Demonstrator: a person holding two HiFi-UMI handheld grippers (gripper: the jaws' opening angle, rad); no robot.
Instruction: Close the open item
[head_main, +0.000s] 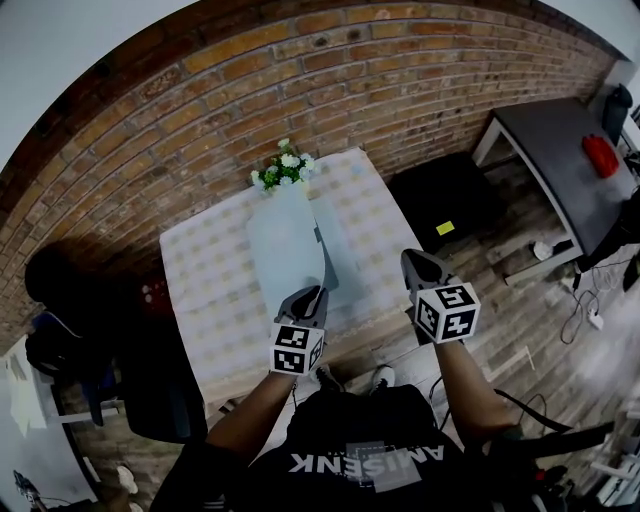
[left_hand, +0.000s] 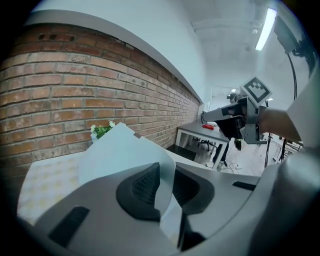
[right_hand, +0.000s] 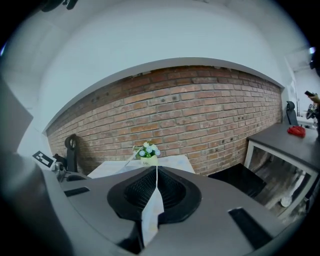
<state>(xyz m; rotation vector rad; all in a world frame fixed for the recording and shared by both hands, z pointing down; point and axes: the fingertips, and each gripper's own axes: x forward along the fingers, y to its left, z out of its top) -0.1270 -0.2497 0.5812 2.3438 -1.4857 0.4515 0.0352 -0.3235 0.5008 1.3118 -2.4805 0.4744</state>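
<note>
Pale folder (head_main: 290, 240) is lying open mid-table (head_main: 205, 270), with its cover (left_hand: 125, 155) standing raised. Left gripper (head_main: 310, 292) is pinching the cover's near edge, jaws narrow, the sheet between the pads. Right gripper (head_main: 417, 264) is hovering by the table's right edge, well apart from the folder, jaws together and gripping nothing identifiable.

Risks:
1) The thin cover is bowing at the pinch, so a fast swing is likely to be slipping it free or creasing it.
2) Nothing is steadying the lower half, so the folder is liable to be skidding on the cloth.
3) Flowers (head_main: 283, 168) are standing just behind, so a backward drag is risking a knock.
</note>
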